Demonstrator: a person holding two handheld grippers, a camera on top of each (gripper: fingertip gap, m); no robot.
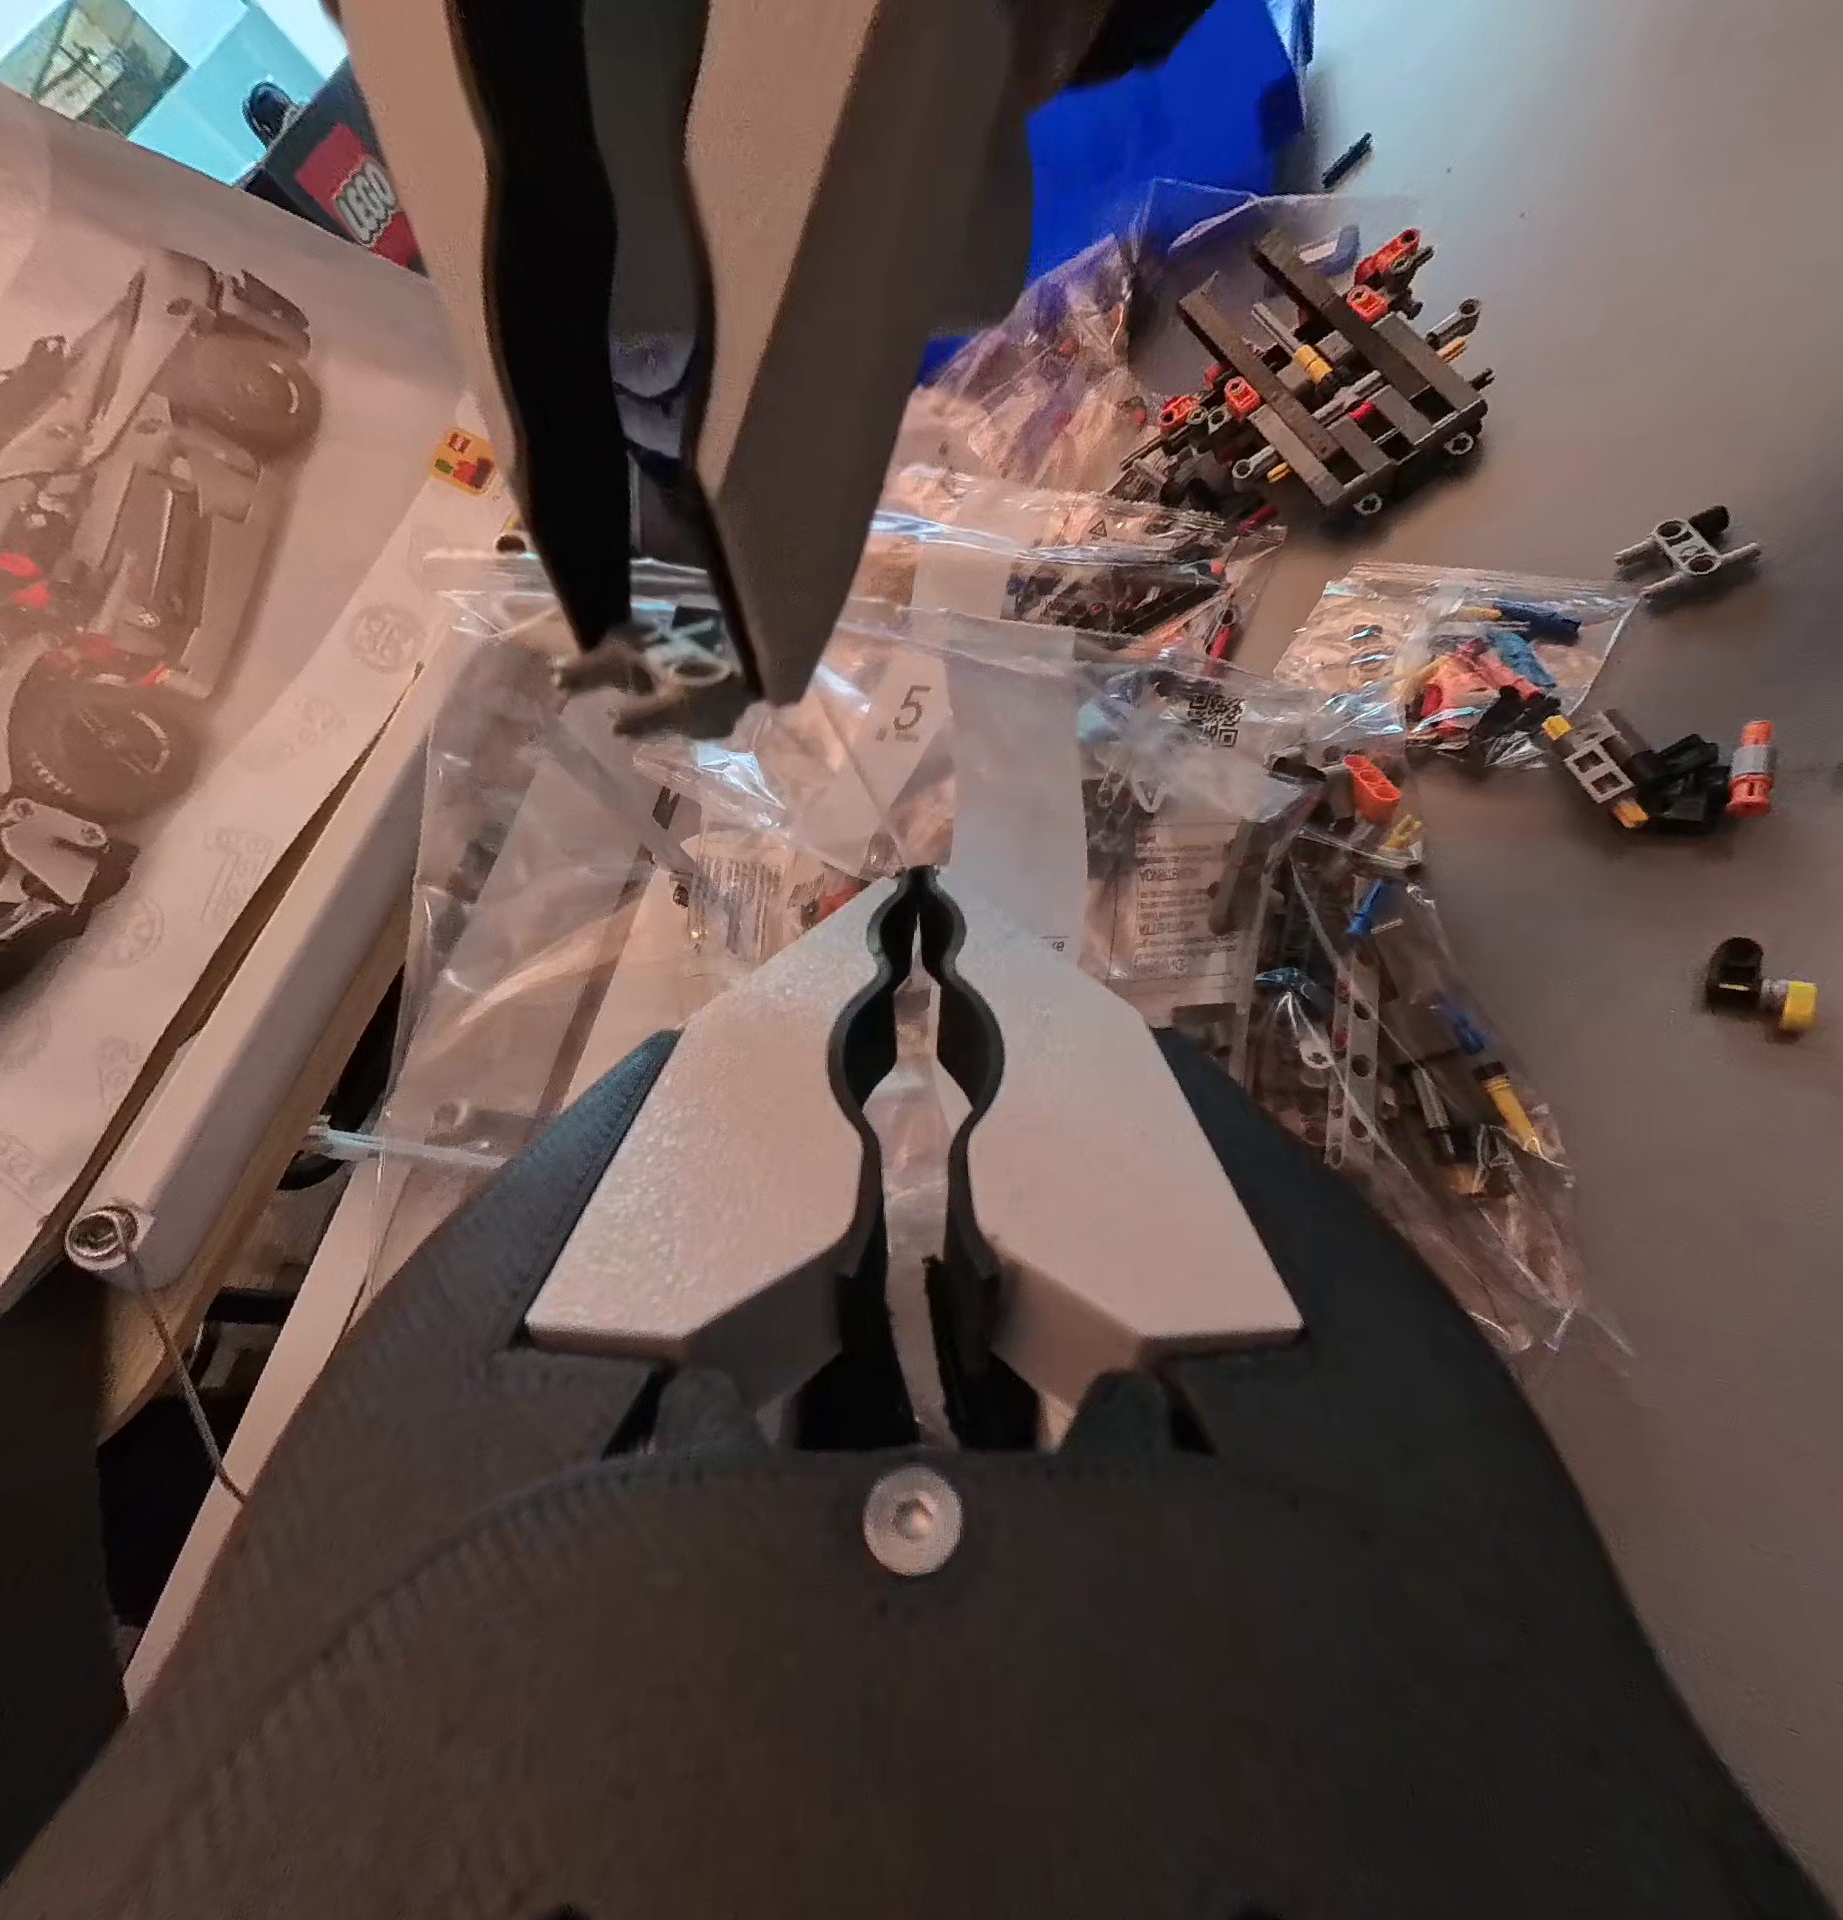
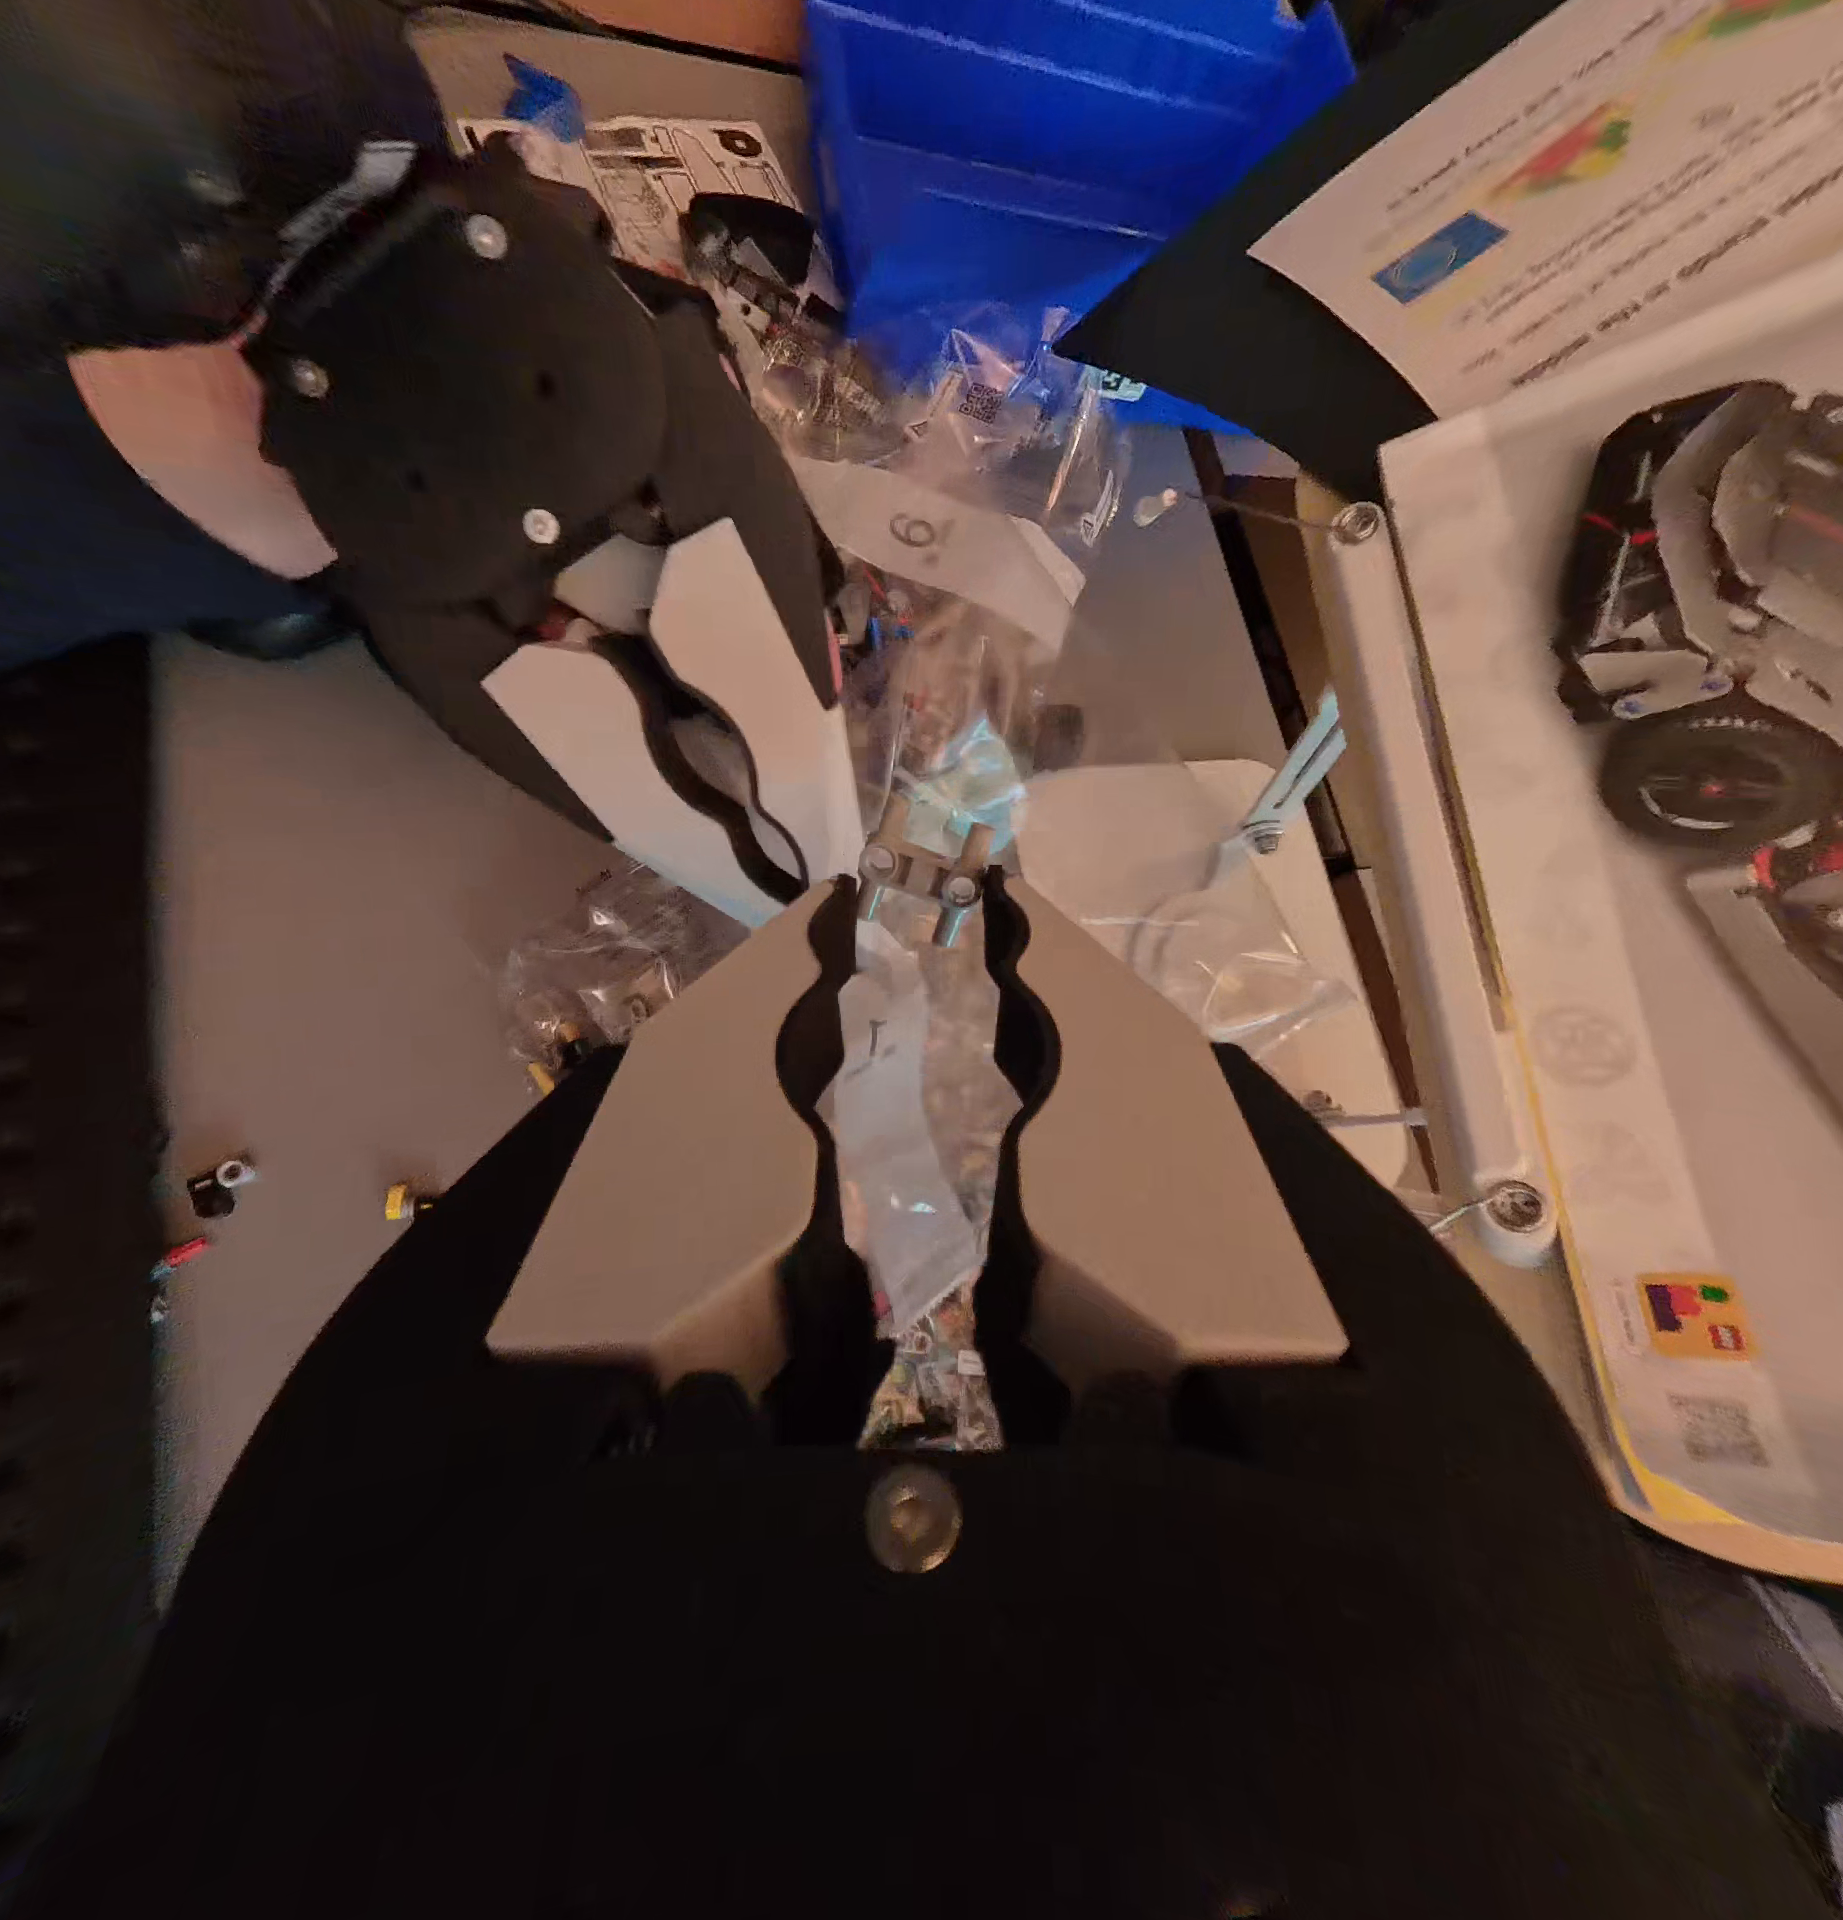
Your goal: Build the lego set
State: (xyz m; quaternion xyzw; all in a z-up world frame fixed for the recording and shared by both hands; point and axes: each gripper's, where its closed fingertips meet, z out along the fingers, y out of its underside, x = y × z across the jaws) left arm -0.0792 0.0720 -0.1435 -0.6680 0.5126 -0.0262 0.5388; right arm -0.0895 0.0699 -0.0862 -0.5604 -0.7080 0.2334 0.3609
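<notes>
My right gripper [image 2: 919, 888] is shut on a small light grey connector piece [image 2: 912, 878] with pins, held above the clear part bags [image 2: 927, 1122]. In the left wrist view it [image 1: 668, 665] comes down from the top with the same grey piece [image 1: 636, 691] at its tips. My left gripper [image 1: 922, 883] is shut with nothing visible between its tips, hovering over the bags [image 1: 896, 727]. In the right wrist view its tips [image 2: 797, 883] sit just left of the held piece. A partly built dark grey frame [image 1: 1343, 384] lies on the table at the far right.
The open instruction booklet [image 1: 117, 623] stands on a stand at the left; it also shows in the right wrist view [image 2: 1675, 831]. A blue bin [image 2: 1052, 156] sits behind the bags. Loose small parts [image 1: 1644, 769] lie on the grey table [image 1: 1675, 1247] at the right. My right fingertips sit around 6 centimetres from my left ones.
</notes>
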